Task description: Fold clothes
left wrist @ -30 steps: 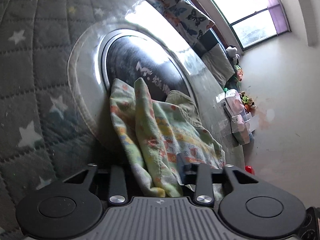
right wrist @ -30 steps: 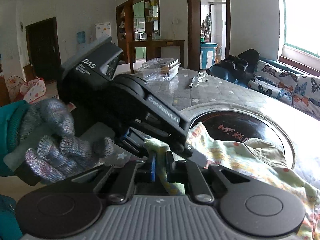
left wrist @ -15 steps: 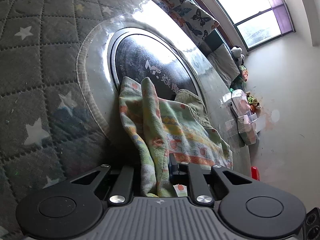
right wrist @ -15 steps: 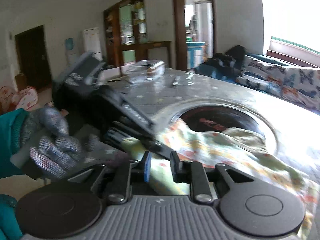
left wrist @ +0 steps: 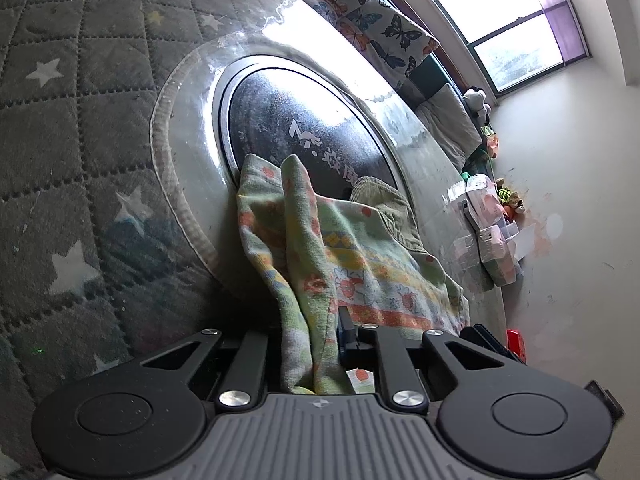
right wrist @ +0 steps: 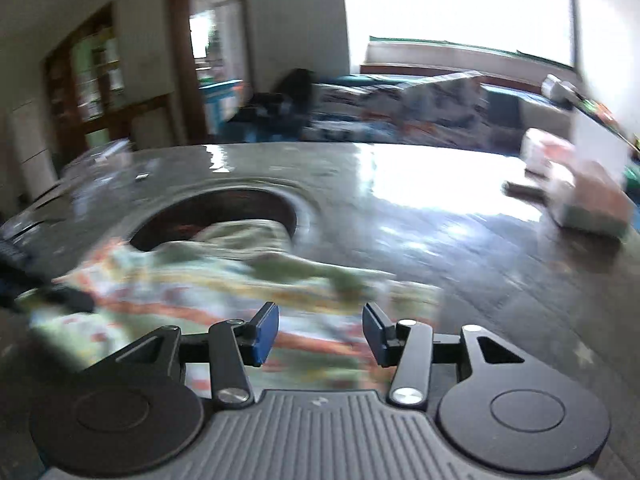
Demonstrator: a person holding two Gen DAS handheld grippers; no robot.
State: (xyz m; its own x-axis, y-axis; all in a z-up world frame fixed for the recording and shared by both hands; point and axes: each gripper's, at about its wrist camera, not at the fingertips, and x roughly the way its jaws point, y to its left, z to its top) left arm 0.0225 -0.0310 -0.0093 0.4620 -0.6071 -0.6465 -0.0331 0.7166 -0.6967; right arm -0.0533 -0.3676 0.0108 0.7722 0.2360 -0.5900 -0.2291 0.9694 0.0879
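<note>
A small patterned garment, green with orange and blue prints and an olive collar, lies on the table over the edge of a round black plate. My left gripper is shut on a bunched fold of its near edge. In the blurred right wrist view the garment lies spread just ahead of my right gripper, which is open and empty with its blue pads apart.
The table has a quilted star-print cover under clear plastic, with a round black inset plate. Packets and boxes sit at the far edge by the wall. A butterfly-print sofa stands beyond.
My right gripper let go of the garment, opened, and swung right, away from my left gripper. My left gripper closed on the garment's fold and holds it.
</note>
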